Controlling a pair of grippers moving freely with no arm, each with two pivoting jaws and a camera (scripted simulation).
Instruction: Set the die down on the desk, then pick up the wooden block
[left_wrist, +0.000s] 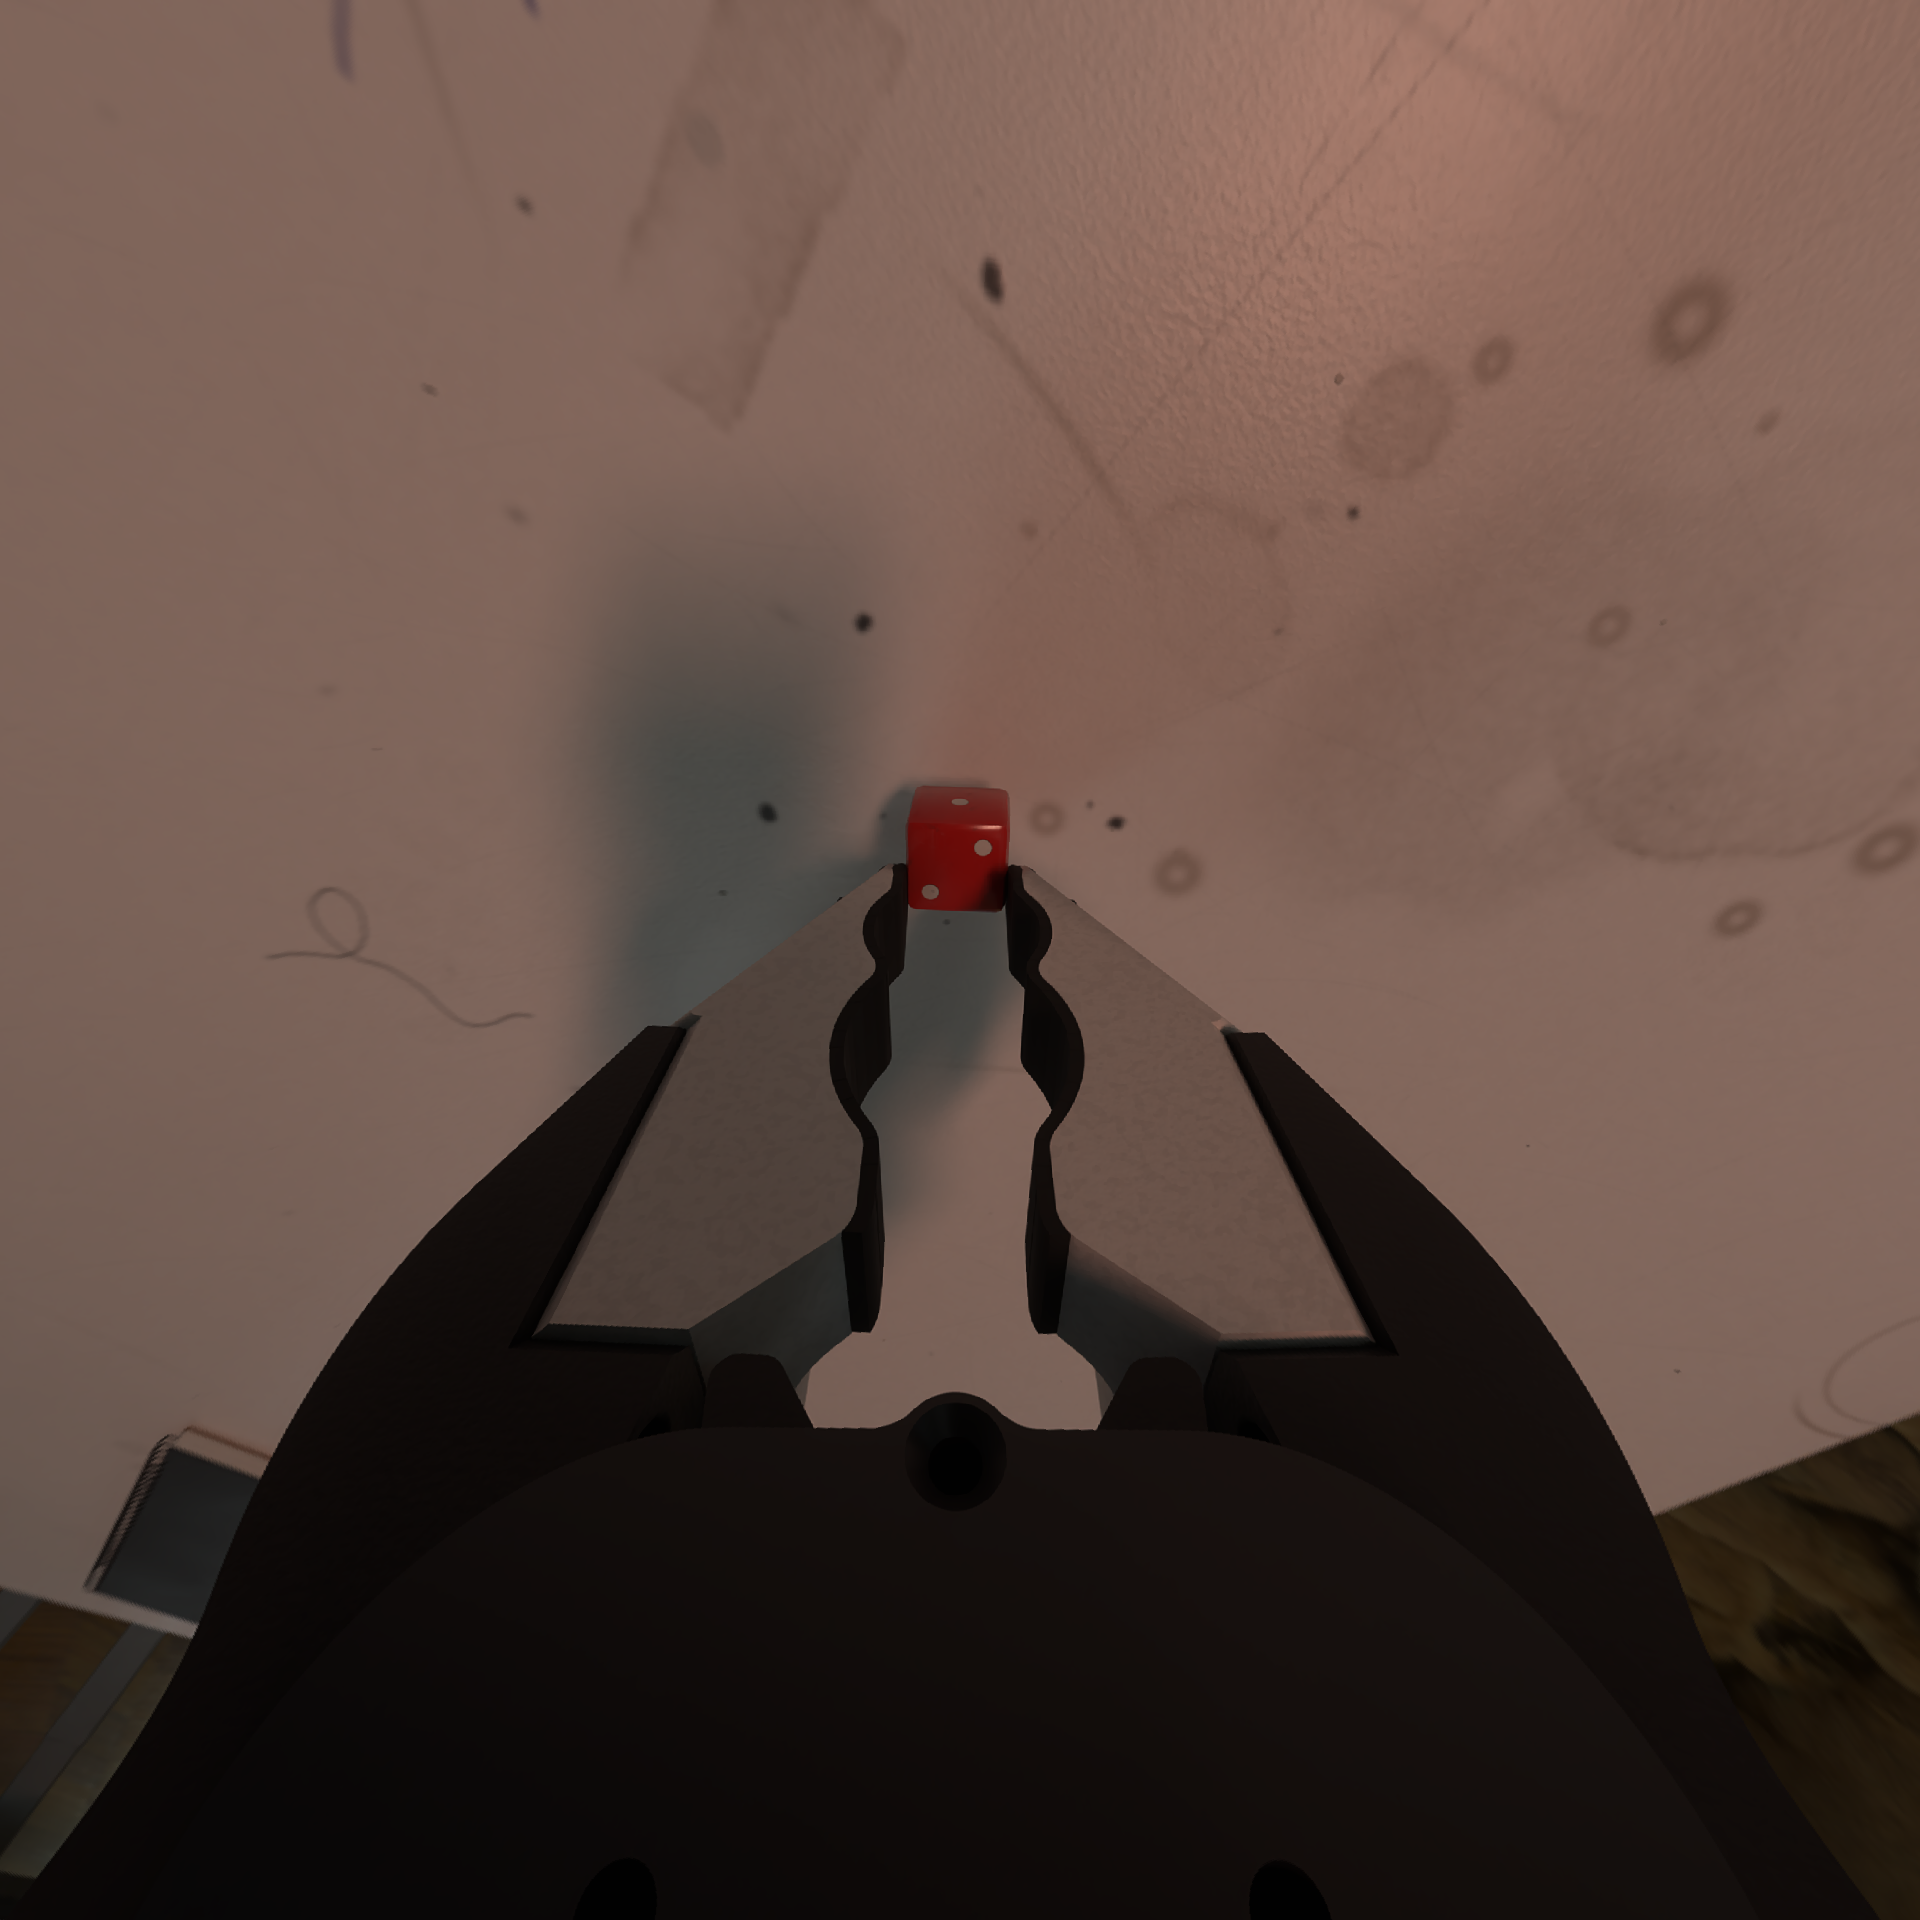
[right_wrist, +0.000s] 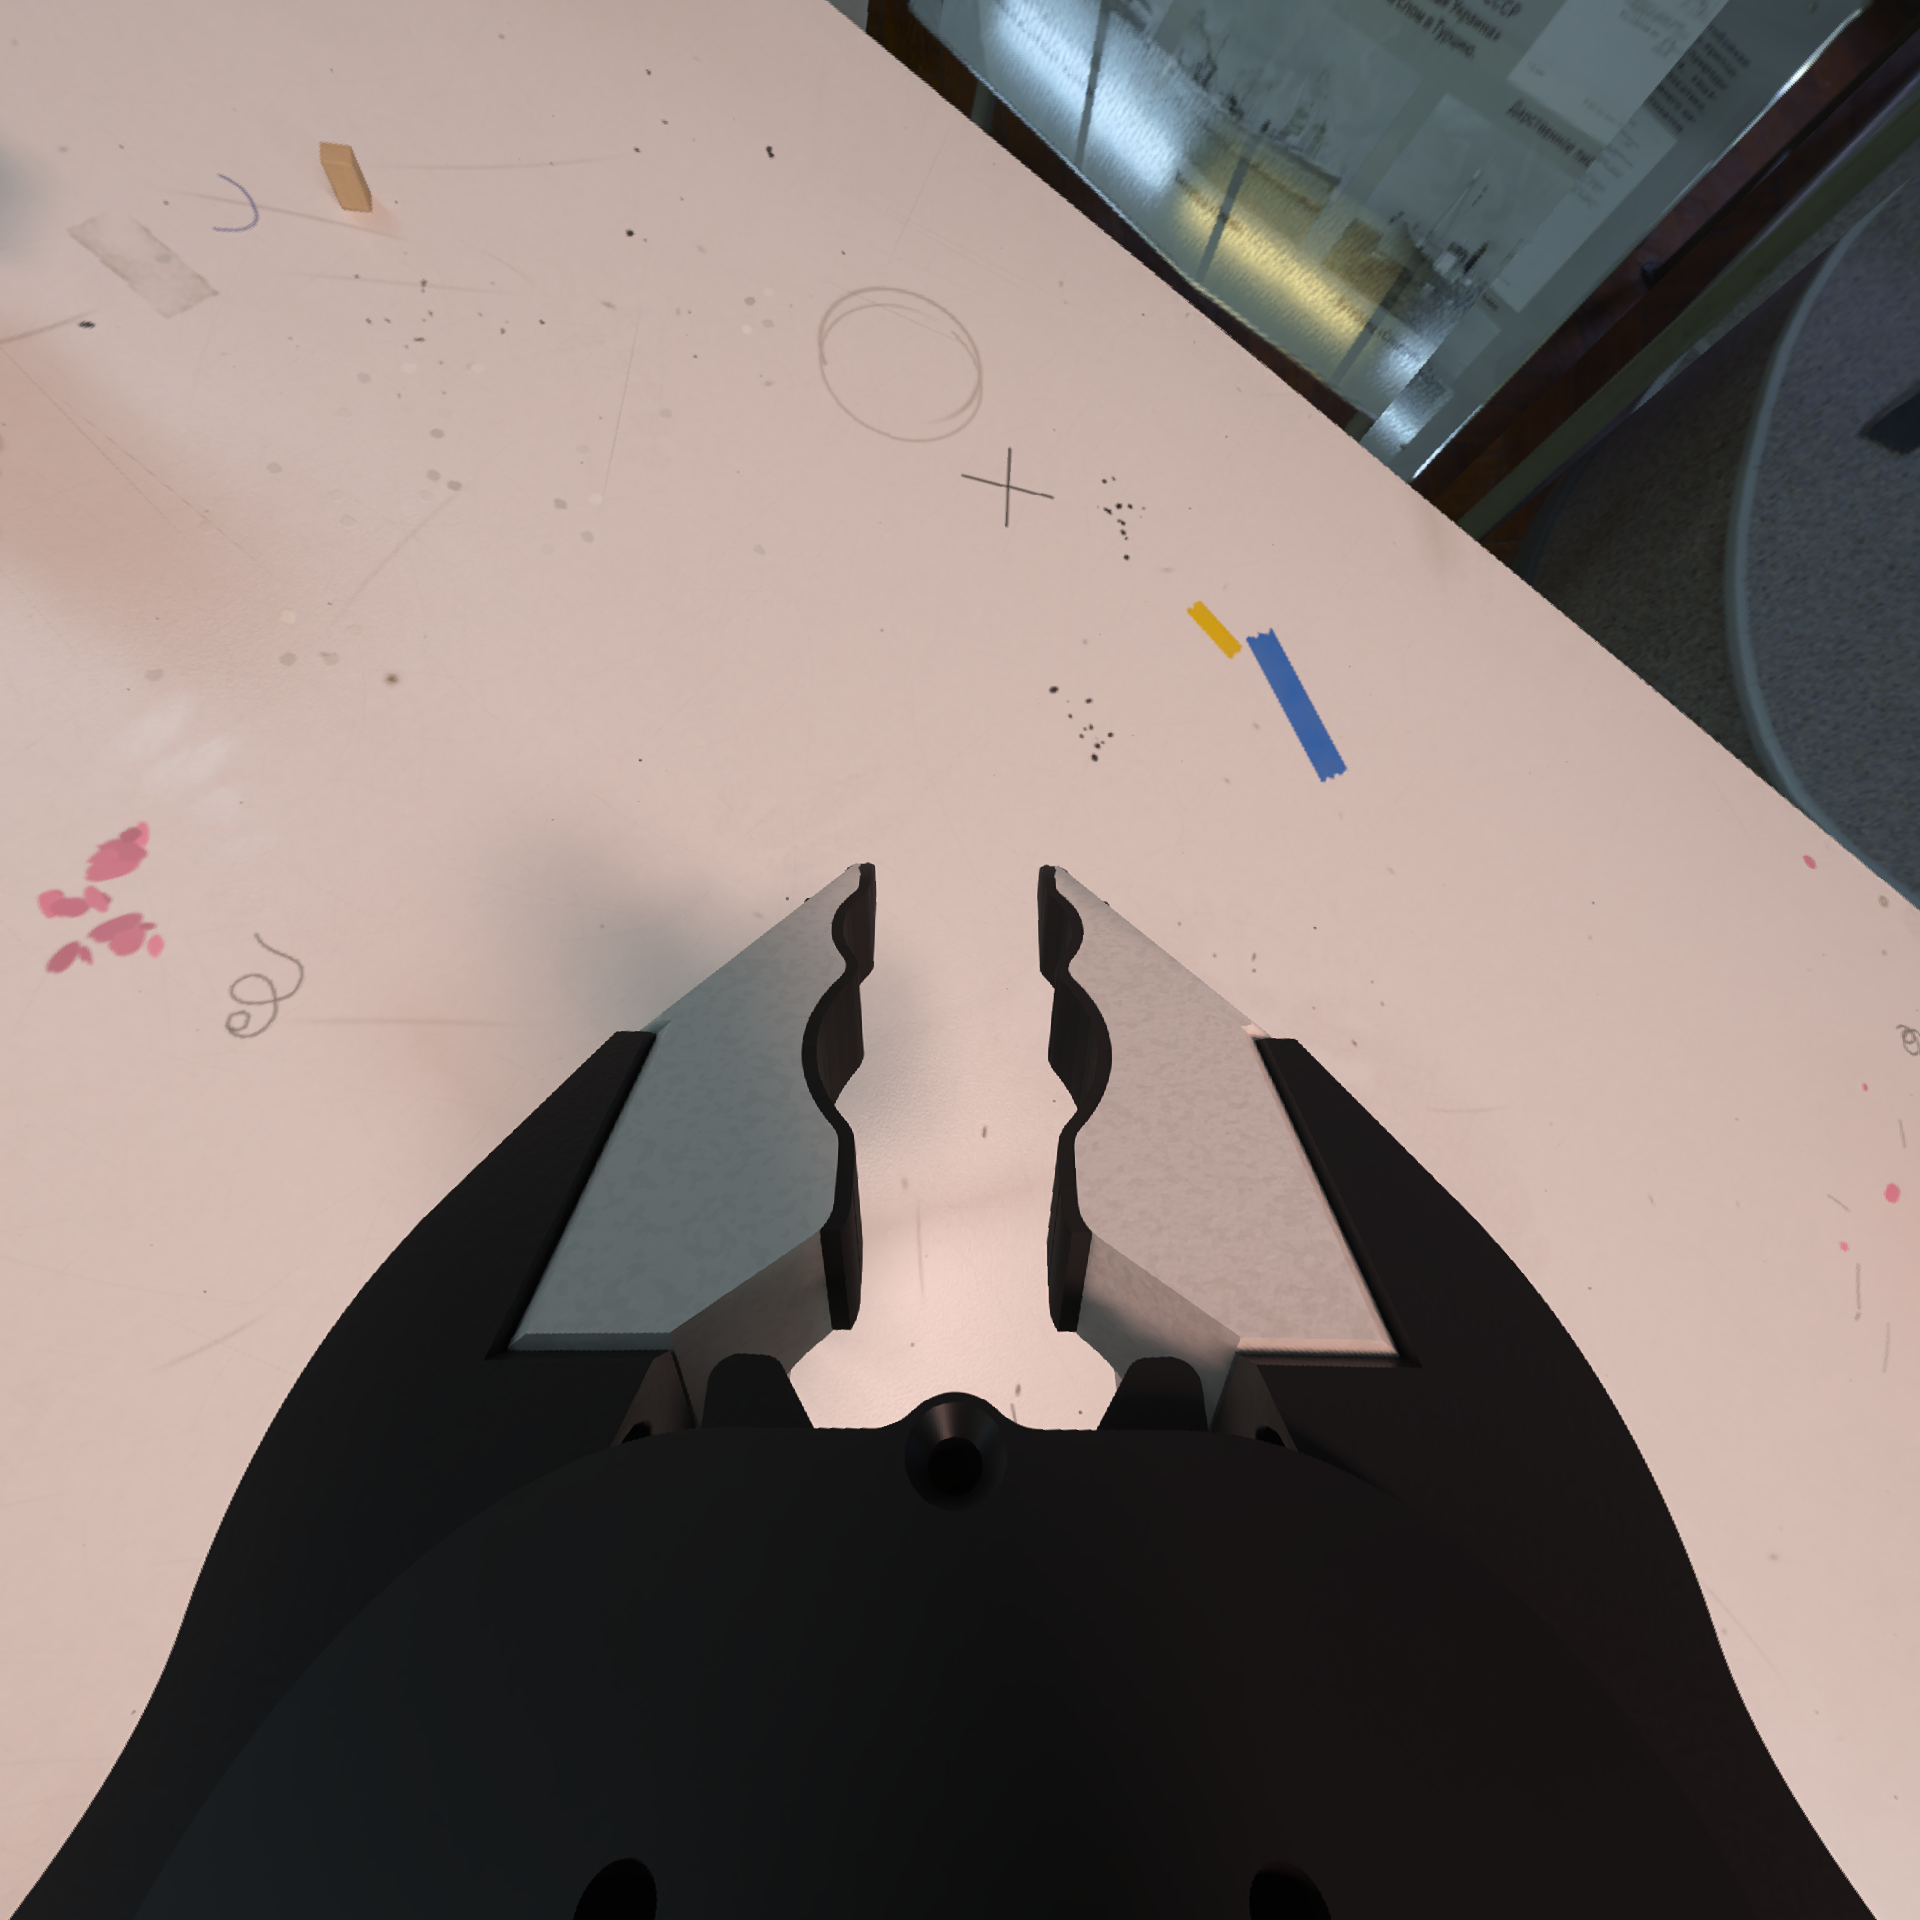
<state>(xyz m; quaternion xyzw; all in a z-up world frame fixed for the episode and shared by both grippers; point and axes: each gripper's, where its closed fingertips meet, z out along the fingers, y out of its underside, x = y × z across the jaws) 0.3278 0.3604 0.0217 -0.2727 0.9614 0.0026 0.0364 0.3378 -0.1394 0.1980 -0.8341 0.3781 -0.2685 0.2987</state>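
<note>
The small red plastic die with white pips (left_wrist: 957, 847) sits pinched at the very tips of the left gripper (left_wrist: 956, 883), its two fingers clamped on the die's lower side faces so that most of the cube stands proud ahead of them. A grip that far forward probably leaves the underside free to meet the pale, stained surface (left_wrist: 1351, 623), which fills the view ahead of this gripper; whether the die already touches it I cannot tell, though a soft shadow lies just to the gripper's left. The small tan wooden block (right_wrist: 345, 177) lies well ahead and far to the left of the right gripper (right_wrist: 956, 883), whose fingers stand apart and hold nothing, seemingly ready for the later pick. Nearer that gripper, ahead to its right, are strips of yellow tape (right_wrist: 1214, 629) and blue tape (right_wrist: 1297, 704).
</note>
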